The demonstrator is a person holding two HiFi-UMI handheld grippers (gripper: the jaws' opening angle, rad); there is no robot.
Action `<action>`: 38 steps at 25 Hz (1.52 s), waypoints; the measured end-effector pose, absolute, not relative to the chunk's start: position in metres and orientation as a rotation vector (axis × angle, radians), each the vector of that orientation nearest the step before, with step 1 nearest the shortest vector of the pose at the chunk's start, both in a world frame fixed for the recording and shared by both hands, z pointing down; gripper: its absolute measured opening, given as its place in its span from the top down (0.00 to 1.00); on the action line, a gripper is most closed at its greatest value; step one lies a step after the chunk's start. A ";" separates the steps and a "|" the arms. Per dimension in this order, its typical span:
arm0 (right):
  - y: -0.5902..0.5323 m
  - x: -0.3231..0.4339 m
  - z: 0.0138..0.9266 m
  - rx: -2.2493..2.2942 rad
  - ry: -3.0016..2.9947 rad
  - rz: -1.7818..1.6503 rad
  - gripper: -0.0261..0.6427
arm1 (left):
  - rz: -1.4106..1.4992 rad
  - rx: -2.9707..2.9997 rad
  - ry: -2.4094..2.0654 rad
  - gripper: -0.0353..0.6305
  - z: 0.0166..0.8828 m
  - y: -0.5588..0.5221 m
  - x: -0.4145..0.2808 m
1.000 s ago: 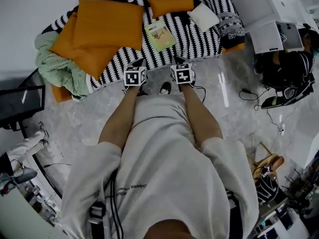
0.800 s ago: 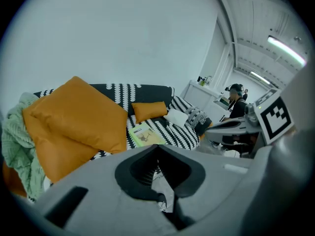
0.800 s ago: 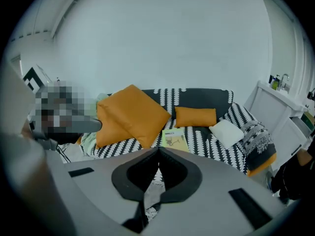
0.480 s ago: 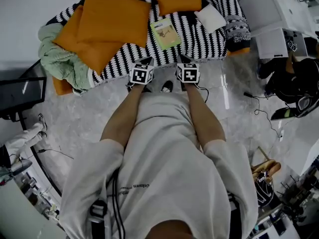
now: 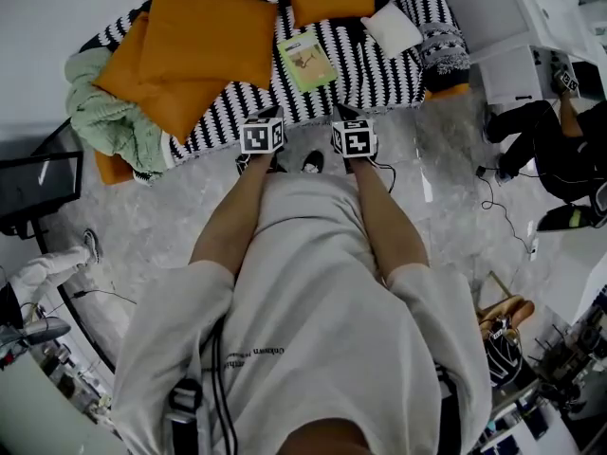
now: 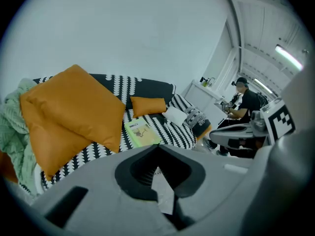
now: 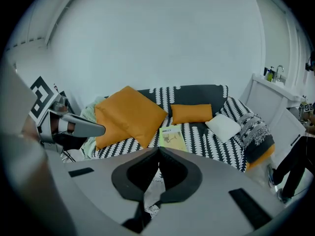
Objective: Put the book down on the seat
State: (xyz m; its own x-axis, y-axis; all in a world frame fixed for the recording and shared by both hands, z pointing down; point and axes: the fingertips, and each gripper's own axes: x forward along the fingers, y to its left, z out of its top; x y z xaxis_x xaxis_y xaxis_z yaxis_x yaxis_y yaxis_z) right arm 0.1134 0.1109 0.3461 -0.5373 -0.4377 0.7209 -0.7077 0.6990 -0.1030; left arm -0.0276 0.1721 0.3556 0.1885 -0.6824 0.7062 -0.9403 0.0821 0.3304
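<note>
Book lies flat on the seat of the sofa, about mid-sofa, just beside the large orange cushion. We stand off the sofa's front edge, clear of it. Left tool: jaws pressed together, nothing between them. Right tool: the same, empty. We judge the task done. Risks from here:
- Bumping the sofa could slump the cushion over the book.
- Reaching in with 2 closed tools would shove the book toward the sofa's front edge, not grip it.

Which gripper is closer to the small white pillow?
Right. The right gripper is in front of the sofa, left of the white pillow; the left gripper is farther left.
</note>
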 end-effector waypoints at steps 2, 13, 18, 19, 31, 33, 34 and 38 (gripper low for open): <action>0.113 0.114 0.347 0.872 -2.212 0.512 0.95 | 0.416 1.667 -1.556 0.94 0.355 0.173 -0.027; 0.112 0.122 0.348 0.913 -2.204 0.543 0.95 | 0.434 1.680 -1.527 0.94 0.362 0.174 -0.017; 0.115 0.128 0.351 0.925 -2.182 0.565 0.95 | 0.390 1.655 -1.530 0.94 0.362 0.177 -0.021; 0.114 0.128 0.350 0.931 -2.183 0.575 0.95 | 0.385 1.659 -1.527 0.94 0.362 0.177 -0.020; 0.116 0.116 0.333 0.958 -2.241 0.683 0.95 | 0.401 1.647 -1.544 0.94 0.364 0.195 -0.022; 0.114 0.114 0.333 0.950 -2.244 0.675 0.95 | 0.422 1.665 -1.544 0.94 0.364 0.194 -0.023; 0.112 0.113 0.334 0.950 -2.244 0.672 0.95 | 0.445 1.690 -1.533 0.94 0.364 0.191 -0.020; 0.108 0.116 0.338 0.956 -2.230 0.674 0.95 | 0.525 1.775 -1.494 0.93 0.363 0.184 -0.008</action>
